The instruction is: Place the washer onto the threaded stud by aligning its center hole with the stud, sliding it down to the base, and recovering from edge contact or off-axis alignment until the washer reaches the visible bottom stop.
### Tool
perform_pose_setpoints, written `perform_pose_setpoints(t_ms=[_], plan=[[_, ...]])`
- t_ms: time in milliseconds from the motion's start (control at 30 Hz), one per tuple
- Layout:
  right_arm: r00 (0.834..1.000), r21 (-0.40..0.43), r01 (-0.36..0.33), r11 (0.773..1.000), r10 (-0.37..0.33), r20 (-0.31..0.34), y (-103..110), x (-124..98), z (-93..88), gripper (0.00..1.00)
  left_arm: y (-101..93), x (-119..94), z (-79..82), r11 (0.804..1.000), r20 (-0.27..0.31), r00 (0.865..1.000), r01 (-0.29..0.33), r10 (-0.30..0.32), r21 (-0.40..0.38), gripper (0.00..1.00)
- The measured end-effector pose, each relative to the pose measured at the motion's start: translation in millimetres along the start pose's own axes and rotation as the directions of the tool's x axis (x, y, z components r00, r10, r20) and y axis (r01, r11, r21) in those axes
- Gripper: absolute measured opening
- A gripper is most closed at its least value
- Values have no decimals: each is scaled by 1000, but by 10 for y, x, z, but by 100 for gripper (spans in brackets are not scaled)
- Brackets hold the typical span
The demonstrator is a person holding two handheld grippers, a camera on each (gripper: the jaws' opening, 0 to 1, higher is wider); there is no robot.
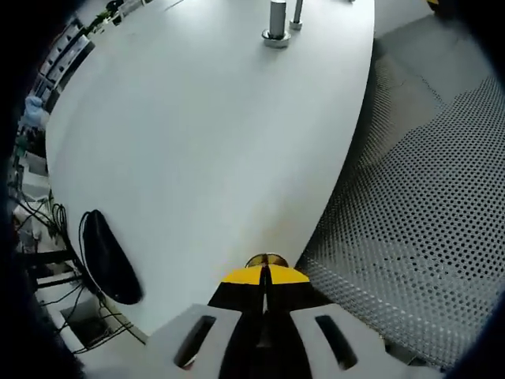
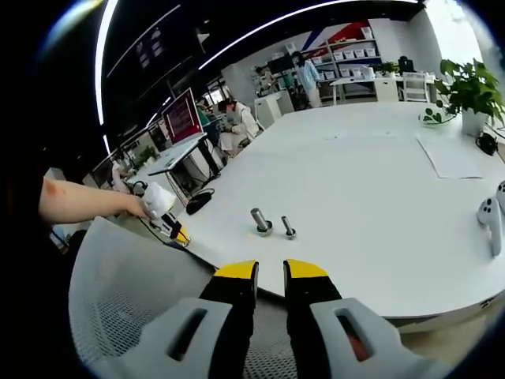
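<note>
My left gripper (image 1: 266, 272) has its yellow-tipped jaws shut on a small metallic washer (image 1: 267, 259), whose rim peeks out above the tips, over the near edge of the white table (image 1: 205, 142). Far across the table stand a thick threaded stud (image 1: 277, 22) on a round base and a thinner stud (image 1: 297, 14) beside it. In the right gripper view the same thick stud (image 2: 261, 221) and thin stud (image 2: 289, 228) stand near the table edge. My right gripper (image 2: 271, 272) is open with nothing between its jaws. The left gripper (image 2: 172, 227), held by a hand, hovers left of the studs.
A perforated grey chair back (image 1: 426, 221) lies to the right of the table edge, also the chair back (image 2: 118, 300). A black cable opening (image 1: 110, 257) sits in the table. A potted plant (image 2: 469, 91), a paper sheet (image 2: 454, 154) and a white controller (image 2: 489, 217) are at the right.
</note>
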State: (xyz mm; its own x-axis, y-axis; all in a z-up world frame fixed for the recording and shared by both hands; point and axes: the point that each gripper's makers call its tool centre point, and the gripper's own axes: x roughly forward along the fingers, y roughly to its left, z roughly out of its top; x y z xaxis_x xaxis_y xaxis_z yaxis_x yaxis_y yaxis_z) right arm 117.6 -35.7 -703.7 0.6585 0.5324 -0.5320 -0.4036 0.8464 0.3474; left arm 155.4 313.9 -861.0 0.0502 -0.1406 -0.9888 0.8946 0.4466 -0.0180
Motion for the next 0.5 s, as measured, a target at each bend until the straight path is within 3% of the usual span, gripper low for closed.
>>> perform_pose_setpoints(t_ms=[400,433,500], plan=[[1000,-3,-2,1000,2,-2,4,4,-1,16,-197,101,710,984,31,1000,-5,-1,176,0],[1000,-3,-1,1000,1,-1,2,4,-2,16,-198,115,742,981,24,1000,-4,-1,195,0],[1000,-2,-1,1000,1,1,3,4,1,16,-219,137,796,953,-25,1000,8,-1,304,0]])
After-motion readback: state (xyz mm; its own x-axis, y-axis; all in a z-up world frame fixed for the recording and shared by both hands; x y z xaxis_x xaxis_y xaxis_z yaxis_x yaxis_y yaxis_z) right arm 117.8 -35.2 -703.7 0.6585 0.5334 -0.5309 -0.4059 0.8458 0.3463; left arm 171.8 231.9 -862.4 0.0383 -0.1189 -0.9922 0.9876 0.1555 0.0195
